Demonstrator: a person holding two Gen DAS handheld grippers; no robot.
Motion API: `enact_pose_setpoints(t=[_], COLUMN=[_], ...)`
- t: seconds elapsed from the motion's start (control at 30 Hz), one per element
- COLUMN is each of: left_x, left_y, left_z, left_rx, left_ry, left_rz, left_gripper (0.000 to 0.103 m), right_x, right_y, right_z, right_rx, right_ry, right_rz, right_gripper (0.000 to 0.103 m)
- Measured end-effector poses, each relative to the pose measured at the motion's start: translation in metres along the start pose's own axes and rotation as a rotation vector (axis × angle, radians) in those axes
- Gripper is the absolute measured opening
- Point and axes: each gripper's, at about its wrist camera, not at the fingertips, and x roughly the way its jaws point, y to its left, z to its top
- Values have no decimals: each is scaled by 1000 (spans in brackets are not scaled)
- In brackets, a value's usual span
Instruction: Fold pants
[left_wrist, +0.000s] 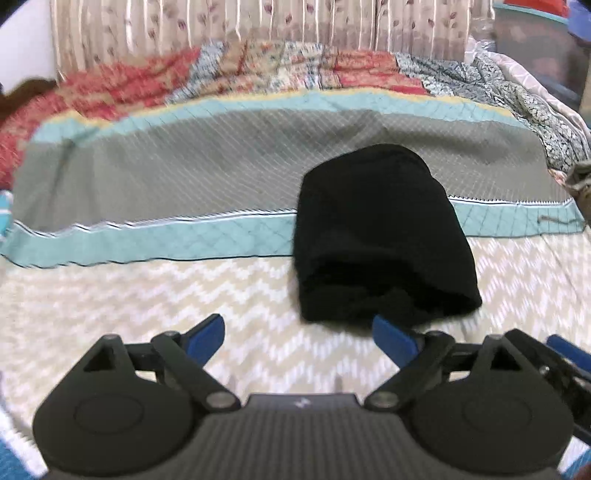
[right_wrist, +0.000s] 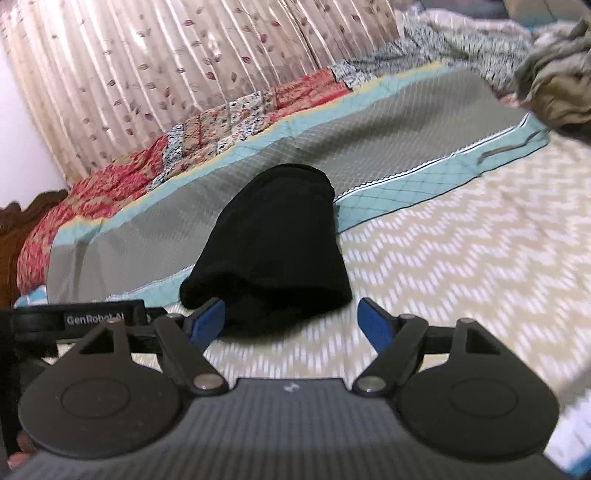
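Left claw (left_wrist: 298, 330): bottom centre of the left wrist view, its blue fingers spread wide with nothing between them; the right-hand fingertip sits against the near edge of the bundle, and contact cannot be confirmed.
Black pants (left_wrist: 380, 236): right of centre in the left wrist view, folded into a compact, thick bundle lying on the bed, its far end on the grey quilted blanket (left_wrist: 184, 177) and its near end on the zigzag bedsheet (left_wrist: 184, 295).
Near edge of bundle: layers look loose and rounded, with a dark gap between the folds.
Right claw (right_wrist: 291, 317): bottom centre of the right wrist view, blue fingers wide apart and empty; the left-hand fingertip overlaps the bundle's lower edge.
Olive garment (right_wrist: 554, 74): crumpled at the upper right of the right wrist view, well apart from the pants.
Handling judgement: soft, light knit-like cloth, limp and not fragile; layers would likely slide over one another if pinched from one side only.
Where to grip: probably the two near corners, biting through all layers together.
Progress judgement: folding appears essentially finished.
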Motion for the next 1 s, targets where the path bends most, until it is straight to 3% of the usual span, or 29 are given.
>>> enact_pose_setpoints(t=[0.23, 0.37, 0.53, 1.0], left_x=[-64, -85, -99, -122], left_y=[1, 3, 5, 4], left_z=[-22, -30, -40, -51], left_rx=[1, -1, -12, 12], left_ry=[-57, -73, -69, -112], left_rz=[9, 8, -1, 40], left_gripper=[97, 98, 99, 103], right_x=[-8, -29, -48, -63], right_y=[28, 36, 40, 49], right_z=[5, 5, 2, 4], right_rx=[4, -20, -49, -63], right_ry=[-45, -81, -112, -159], right_rz=[-10, -12, -10, 33], right_gripper=[88, 97, 103, 103])
